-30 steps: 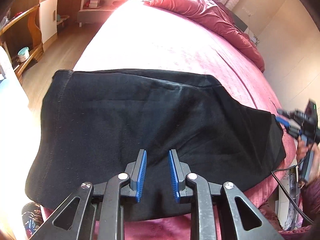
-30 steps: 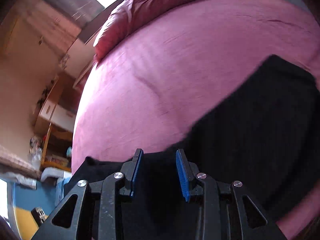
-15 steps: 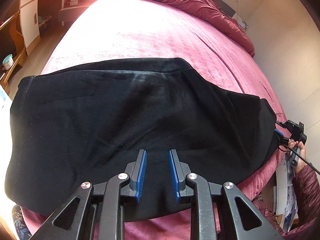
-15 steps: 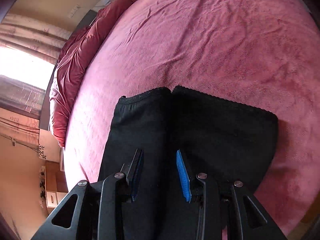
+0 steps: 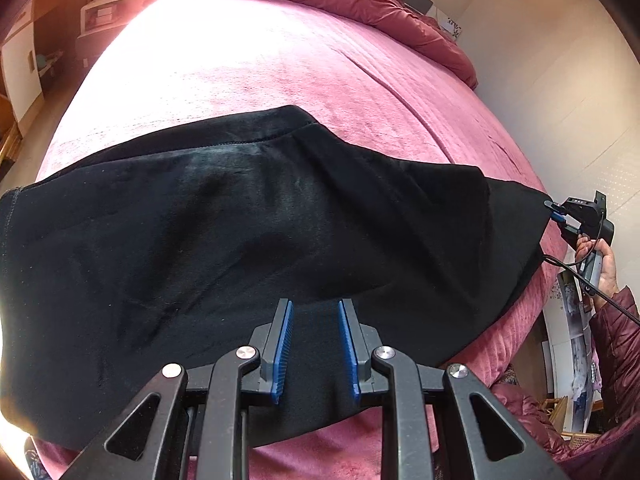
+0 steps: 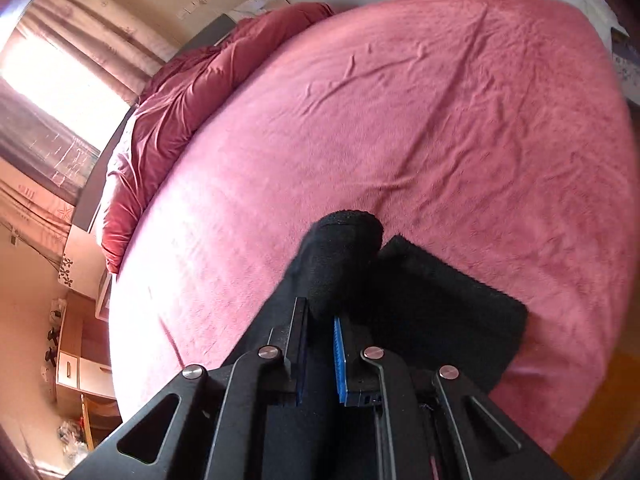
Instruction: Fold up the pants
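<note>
The black pants (image 5: 240,240) are spread flat across the near part of the pink bed (image 5: 260,72). The left gripper (image 5: 314,350) is held above the near hem, its jaws parted and empty. At the far right end, a pant-leg cuff (image 6: 340,256) is pinched and lifted by the closed jaws of the right gripper (image 6: 320,354).

Two close wrist views, pants (image 5: 248,240) shared
</note>
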### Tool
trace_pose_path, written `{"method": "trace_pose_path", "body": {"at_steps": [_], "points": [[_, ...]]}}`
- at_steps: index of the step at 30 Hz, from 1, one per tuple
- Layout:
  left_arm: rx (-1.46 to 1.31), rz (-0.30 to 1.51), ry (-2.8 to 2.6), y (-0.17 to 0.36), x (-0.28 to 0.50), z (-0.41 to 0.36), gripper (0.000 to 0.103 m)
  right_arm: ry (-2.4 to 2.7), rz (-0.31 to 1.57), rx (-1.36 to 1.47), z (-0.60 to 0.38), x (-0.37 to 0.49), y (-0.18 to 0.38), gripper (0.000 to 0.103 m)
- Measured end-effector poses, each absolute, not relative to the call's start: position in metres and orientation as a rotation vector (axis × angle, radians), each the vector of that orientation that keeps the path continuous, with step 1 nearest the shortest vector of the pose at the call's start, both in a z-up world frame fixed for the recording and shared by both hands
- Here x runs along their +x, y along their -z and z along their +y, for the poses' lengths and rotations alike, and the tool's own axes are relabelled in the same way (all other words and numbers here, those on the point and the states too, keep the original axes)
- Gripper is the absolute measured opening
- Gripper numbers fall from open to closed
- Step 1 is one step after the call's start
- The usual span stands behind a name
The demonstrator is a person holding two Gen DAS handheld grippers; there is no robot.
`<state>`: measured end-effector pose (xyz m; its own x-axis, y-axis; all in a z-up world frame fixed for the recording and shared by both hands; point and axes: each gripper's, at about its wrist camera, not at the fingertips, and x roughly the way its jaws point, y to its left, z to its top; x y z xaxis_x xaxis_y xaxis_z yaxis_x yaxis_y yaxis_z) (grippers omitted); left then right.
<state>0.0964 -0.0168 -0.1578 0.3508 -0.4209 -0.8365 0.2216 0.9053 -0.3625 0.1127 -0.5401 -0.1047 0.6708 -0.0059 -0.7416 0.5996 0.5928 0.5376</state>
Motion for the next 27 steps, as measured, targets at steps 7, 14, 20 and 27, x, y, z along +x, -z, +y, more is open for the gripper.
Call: {"method": "trace_pose_path", "body": {"at_steps": [7, 14, 20, 27], "points": [[-0.16, 1.148, 0.506, 0.155, 0.1, -0.04, 0.023, 0.475, 0.811, 0.853, -0.548, 0.066, 0.098, 0.011], [-0.113, 1.174, 0.529, 0.158, 0.103, -0.058, 0.023, 0.522, 0.883, 0.972, -0.569, 0.021, 0.157, 0.011], [-0.081, 1.191, 0.53, 0.162, 0.105, -0.065, 0.023, 0.509, 0.806, 1.059, -0.58, 0.001, 0.168, 0.025], [-0.062, 1.2, 0.549, 0.17, 0.106, -0.08, 0.023, 0.561, 0.798, 1.031, -0.597, -0.001, 0.16, 0.013]]}}
